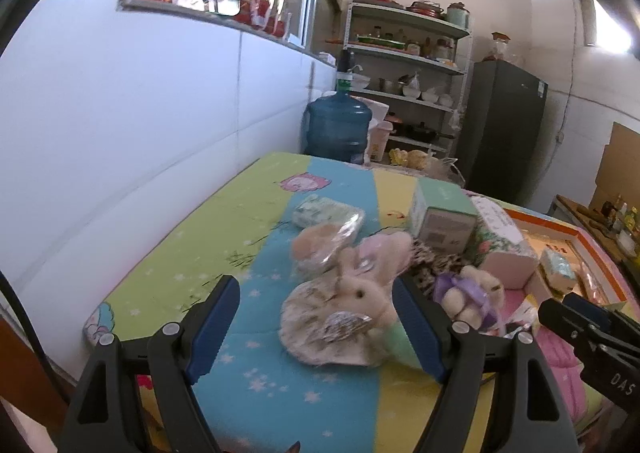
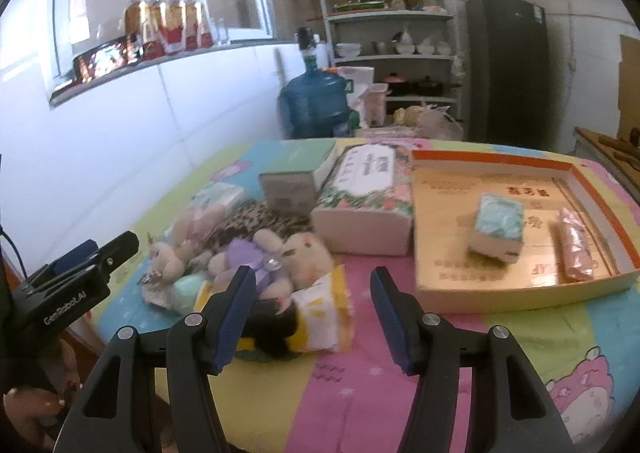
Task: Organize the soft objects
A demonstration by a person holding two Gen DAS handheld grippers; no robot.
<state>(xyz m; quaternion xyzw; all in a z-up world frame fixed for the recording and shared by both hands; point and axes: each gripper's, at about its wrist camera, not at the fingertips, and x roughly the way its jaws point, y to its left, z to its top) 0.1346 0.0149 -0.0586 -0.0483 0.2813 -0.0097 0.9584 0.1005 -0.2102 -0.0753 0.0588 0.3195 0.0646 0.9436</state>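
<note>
A plush rabbit (image 1: pixel 360 293) in a clear wrapper lies on the colourful table mat (image 1: pixel 256 253), between the fingers of my open left gripper (image 1: pixel 316 317), which touches nothing. A small teddy in a purple dress (image 1: pixel 468 293) lies to its right; it also shows in the right wrist view (image 2: pixel 256 253). My right gripper (image 2: pixel 312 309) is open and empty, just in front of a yellow-and-white soft pack (image 2: pixel 320 313). An orange-rimmed shallow box (image 2: pixel 520 173) holds a teal tissue pack (image 2: pixel 498 225) and a pink pack (image 2: pixel 574 249).
A floral tissue box (image 2: pixel 368 193) and a green-white carton (image 2: pixel 296 181) stand behind the toys. A leopard-print cloth (image 2: pixel 256 219) lies under them. A wrapped tissue pack (image 1: pixel 324 211) lies farther back. A white wall runs along the left. A water jug (image 1: pixel 338 127), shelves and a fridge stand beyond.
</note>
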